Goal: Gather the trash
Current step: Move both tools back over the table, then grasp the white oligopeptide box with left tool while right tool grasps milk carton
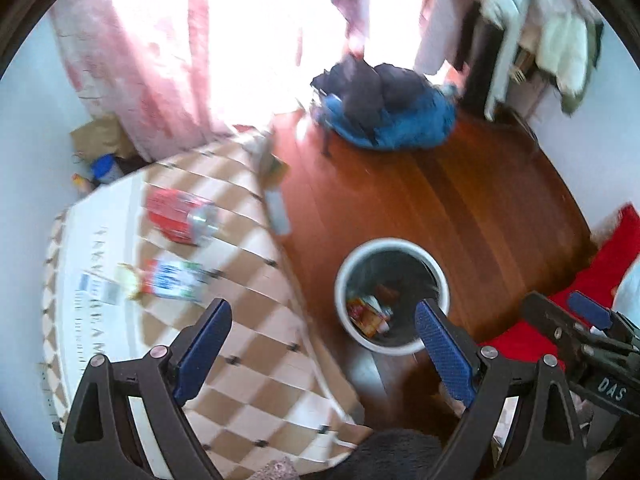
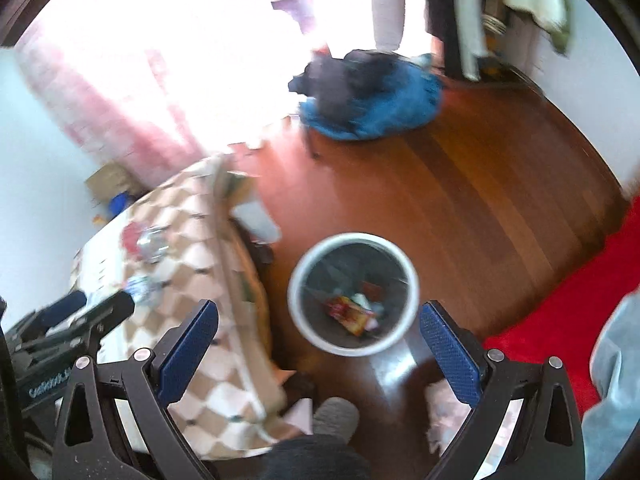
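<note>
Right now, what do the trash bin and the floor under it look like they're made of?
Trash bin: probably plastic, with a smooth white rim and a dark inside, perhaps a liner.
Floor: wood or wood-look planks, reddish brown and glossy, with plank seams and window glare showing.

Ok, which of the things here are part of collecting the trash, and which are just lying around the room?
For the job:
- red wrapper on the checkered cloth
- blue and white packet beside it
- white bin, already holding some wrappers
- left gripper and right gripper, both open and empty

Just lying about:
- blue and dark clothes pile
- pink curtain
- red fabric
</note>
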Demonstrator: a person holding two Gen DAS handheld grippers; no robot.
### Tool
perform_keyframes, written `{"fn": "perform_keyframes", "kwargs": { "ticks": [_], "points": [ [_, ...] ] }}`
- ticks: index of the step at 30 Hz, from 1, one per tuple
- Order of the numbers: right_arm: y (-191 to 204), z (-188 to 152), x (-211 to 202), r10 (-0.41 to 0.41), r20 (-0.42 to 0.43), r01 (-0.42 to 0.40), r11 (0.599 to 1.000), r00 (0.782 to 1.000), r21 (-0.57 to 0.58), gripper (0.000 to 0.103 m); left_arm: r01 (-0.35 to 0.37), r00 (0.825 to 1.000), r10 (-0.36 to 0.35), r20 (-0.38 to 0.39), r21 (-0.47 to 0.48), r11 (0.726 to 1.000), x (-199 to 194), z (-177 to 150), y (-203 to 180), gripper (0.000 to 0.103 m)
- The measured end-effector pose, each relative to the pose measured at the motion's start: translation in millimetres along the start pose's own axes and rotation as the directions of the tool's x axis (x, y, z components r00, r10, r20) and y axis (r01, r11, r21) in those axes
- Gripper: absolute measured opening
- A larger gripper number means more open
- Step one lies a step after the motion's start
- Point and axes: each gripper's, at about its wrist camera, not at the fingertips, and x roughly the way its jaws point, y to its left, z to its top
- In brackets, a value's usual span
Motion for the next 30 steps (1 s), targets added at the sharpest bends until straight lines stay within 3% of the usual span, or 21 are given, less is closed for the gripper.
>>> {"fn": "perform_keyframes", "kwargs": {
  "ticks": [4, 9, 11, 17, 21, 23, 24, 27, 30],
  "points": [
    [78.1, 8.3, 16.7, 0.054, -0.042, -0.061, 0.984, 0.998, -0.169, 0.102, -0.099, 0.995, 0.101, 0.020, -0.086, 0.991, -6.7, -4.7, 68.3, 0.094],
    [187.5, 2.4, 86.2, 0.070, -0.169, -0.131, 0.915, 0.983, -0.382, 0.102, -0.218, 0.975, 0.199, -0.101, -0.236, 0.947, 32.3, -38.6, 176.1, 0.094],
    [236.9, -3.3, 127.8, 0.037, -0.233, -0.148, 0.867, 0.972, -0.476, 0.102, -0.266, 0.960, 0.225, -0.169, -0.283, 0.922, 56.9, -55.2, 218.0, 0.094],
    [326.3, -20.7, 213.6, -0.069, -0.298, -0.149, 0.748, 0.952, -0.647, 0.101, -0.369, 0.912, 0.270, -0.309, -0.331, 0.869, 105.5, -100.5, 295.8, 0.094],
    [360.0, -30.9, 250.7, -0.131, -0.308, -0.139, 0.683, 0.942, -0.717, 0.101, -0.378, 0.906, 0.252, -0.339, -0.383, 0.843, 118.2, -111.6, 330.1, 0.094],
    [366.2, -33.4, 263.6, -0.146, -0.323, -0.144, 0.677, 0.935, -0.722, 0.098, -0.361, 0.914, 0.232, -0.334, -0.407, 0.839, 121.0, -108.2, 340.2, 0.094],
    [367.7, -34.0, 268.2, -0.144, -0.335, -0.151, 0.683, 0.931, -0.715, 0.088, -0.347, 0.921, 0.217, -0.325, -0.423, 0.837, 121.5, -104.6, 345.2, 0.094],
    [362.3, -33.3, 272.6, -0.126, -0.352, -0.151, 0.735, 0.927, -0.661, 0.083, -0.292, 0.943, 0.162, -0.289, -0.491, 0.821, 123.3, -86.7, 364.3, 0.094],
    [346.9, -27.2, 268.6, -0.107, -0.365, -0.122, 0.825, 0.925, -0.551, 0.076, -0.248, 0.959, 0.121, -0.255, -0.560, 0.790, 129.7, -61.3, 381.5, 0.094]
  ]
}}
